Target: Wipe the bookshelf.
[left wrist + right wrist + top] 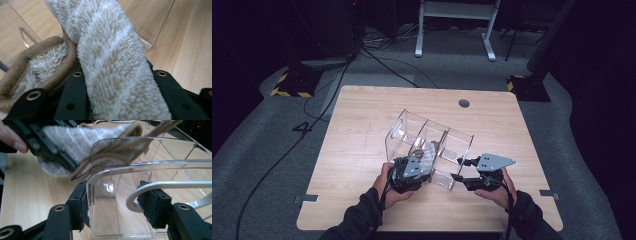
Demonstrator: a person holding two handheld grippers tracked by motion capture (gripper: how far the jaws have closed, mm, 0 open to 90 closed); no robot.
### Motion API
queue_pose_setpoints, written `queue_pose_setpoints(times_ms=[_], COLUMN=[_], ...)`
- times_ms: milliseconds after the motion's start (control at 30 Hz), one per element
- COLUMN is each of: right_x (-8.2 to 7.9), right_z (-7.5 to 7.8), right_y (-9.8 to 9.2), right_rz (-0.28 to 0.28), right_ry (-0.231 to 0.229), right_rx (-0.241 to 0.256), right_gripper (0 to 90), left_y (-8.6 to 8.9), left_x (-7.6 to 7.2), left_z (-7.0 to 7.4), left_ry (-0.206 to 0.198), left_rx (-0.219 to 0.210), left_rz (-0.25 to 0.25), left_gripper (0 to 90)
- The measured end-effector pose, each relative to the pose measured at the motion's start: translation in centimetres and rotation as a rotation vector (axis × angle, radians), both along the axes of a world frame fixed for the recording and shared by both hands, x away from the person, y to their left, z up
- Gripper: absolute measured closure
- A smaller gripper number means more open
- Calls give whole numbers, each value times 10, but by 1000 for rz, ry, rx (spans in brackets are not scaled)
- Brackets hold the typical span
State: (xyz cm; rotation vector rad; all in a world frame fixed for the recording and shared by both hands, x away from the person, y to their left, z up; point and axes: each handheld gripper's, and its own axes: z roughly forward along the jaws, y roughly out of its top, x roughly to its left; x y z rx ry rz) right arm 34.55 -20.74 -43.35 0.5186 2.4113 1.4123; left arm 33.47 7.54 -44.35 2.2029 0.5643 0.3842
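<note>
From the high view, one clear organizer (432, 145) with three compartments lies on the wooden table (362, 150); the left gripper (409, 172) partly hides the fluffy sock (428, 154).

In the left gripper view, its jaws are closed on that one sock (112, 70), cut off above.

In the right gripper view, the right gripper (115, 205) stands wide apart around an organizer wall (105, 202), grasping nothing.

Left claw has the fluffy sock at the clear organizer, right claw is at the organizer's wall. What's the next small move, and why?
Probably lower the sock into the middle compartment of the organizer. The left claw is shut on the sock right at the bin's near edge, and the right claw straddles a clear wall, seemingly steadying it.
</note>
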Motion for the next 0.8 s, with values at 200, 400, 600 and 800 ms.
queue_pose_setpoints(times_ms=[200,400,600,800], right_x=[-1,-2,-6,-9], right_z=[-1,-1,0,1], right_y=[2,3,2,-7], right_rz=[2,-11,-15,-4], right_ry=[9,1,-7,-10], right_rx=[-2,-14,-14,3], right_gripper=[439,424,380,381], left_y=[-2,-9,-32,-53], left_x=[-3,-11,-10,-4], left_z=[22,46,49,47], left_ry=[-52,-93,-111,-107], left_rx=[-85,-184,-183,-162], left_rz=[-1,-7,22,32], left_gripper=[639,634,632,630])
